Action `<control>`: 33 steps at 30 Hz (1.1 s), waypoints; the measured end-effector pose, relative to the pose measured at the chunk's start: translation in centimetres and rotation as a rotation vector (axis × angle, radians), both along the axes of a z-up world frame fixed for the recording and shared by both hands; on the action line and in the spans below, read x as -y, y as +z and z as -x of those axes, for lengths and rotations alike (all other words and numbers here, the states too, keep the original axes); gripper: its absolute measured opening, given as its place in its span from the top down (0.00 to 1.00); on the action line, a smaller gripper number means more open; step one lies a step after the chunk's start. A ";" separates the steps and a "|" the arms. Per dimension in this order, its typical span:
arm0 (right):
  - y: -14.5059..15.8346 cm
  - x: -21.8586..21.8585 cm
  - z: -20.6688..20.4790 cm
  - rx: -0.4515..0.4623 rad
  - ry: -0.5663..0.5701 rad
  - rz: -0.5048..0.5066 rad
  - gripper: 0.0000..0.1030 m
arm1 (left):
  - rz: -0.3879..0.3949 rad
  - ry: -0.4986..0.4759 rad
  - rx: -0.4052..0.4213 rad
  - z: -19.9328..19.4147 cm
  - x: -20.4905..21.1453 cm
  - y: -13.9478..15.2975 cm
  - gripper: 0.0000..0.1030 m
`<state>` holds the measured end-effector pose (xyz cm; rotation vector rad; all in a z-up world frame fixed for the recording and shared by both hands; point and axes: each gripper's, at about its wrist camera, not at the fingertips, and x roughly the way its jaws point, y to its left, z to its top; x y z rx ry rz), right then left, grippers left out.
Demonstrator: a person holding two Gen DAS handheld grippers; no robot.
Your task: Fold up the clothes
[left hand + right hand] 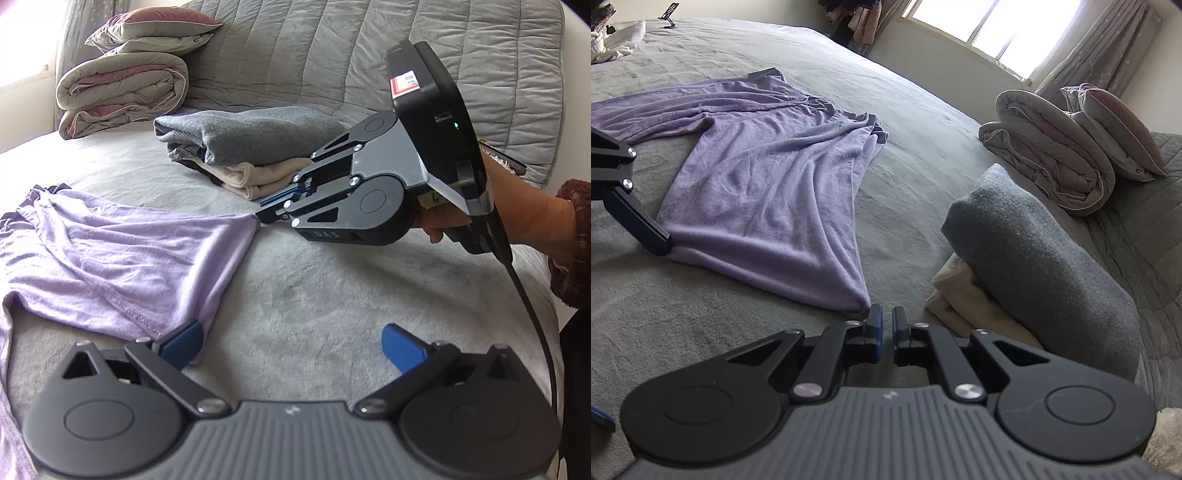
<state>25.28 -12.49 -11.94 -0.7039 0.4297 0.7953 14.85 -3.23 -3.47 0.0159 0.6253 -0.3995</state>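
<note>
A lavender shirt [122, 254] lies spread and creased on the grey bed [332, 295]; it also shows in the right wrist view [764, 192]. My left gripper [293, 345] is open wide, and its left finger [184, 341] rests at the shirt's near hem. A hand holds my right gripper [264, 212]. Its tips touch the shirt's far corner, which is drawn to a point. In its own view the right gripper [885, 325] is shut to a narrow slit. The corner [862, 304] lies against the left fingertip, with no cloth visible in the slit.
A folded grey garment [1034, 251] lies on a beige one [258, 181], just right of the right gripper. A rolled quilt [122, 92] and a pillow [155, 26] sit by the quilted headboard [369, 55]. White items [617, 44] and a small stand [668, 14] lie far off.
</note>
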 end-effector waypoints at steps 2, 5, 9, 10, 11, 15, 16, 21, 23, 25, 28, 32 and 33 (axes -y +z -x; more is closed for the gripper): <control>0.1 0.4 -0.4 -0.022 -0.015 -0.030 0.96 | 0.002 0.000 0.000 0.0 0.0 0.0 0.01; 0.7 1.2 -1.2 -0.089 -0.049 -0.113 0.91 | 0.004 0.000 0.000 0.0 0.0 0.0 0.01; 1.6 2.2 -2.2 -0.234 -0.069 -0.267 0.68 | 0.017 -0.004 -0.002 0.2 -0.2 0.2 0.01; 1.7 2.5 -2.5 -0.295 -0.078 -0.320 0.51 | 0.021 -0.004 -0.002 0.2 -0.2 0.2 0.01; 1.7 2.9 -3.0 -0.364 -0.096 -0.376 0.39 | 0.024 -0.005 -0.003 0.2 -0.2 0.3 0.01; 1.7 4.2 -4.1 -0.572 -0.154 -0.546 0.38 | 0.017 -0.006 0.002 0.7 -0.3 0.5 0.01; 1.8 4.5 -4.1 -0.600 -0.160 -0.587 0.38 | -0.005 0.012 0.018 1.1 -0.2 0.7 0.01; 3.1 4.7 -2.9 -0.616 -0.116 -0.705 0.38 | -0.119 0.086 0.124 3.3 -1.3 2.7 0.01; 3.5 3.9 -2.1 -0.581 -0.075 -0.685 0.34 | -0.126 0.139 0.145 4.1 -3.1 3.7 0.01; 3.6 2.8 -1.1 -0.550 -0.033 -0.651 0.29 | -0.116 0.229 0.140 4.5 -5.5 4.3 0.01; 3.8 0.6 0.3 -0.503 0.031 -0.587 0.29 | -0.104 0.359 0.134 5.3 -9.1 5.1 0.01; 4.9 -3.0 1.4 -0.358 0.041 -0.501 0.29 | -0.120 0.489 0.148 7.1 -12.2 6.1 0.01; 5.0 -4.1 1.3 -0.292 0.026 -0.461 0.29 | -0.124 0.522 0.151 7.5 -13.0 6.3 0.01</control>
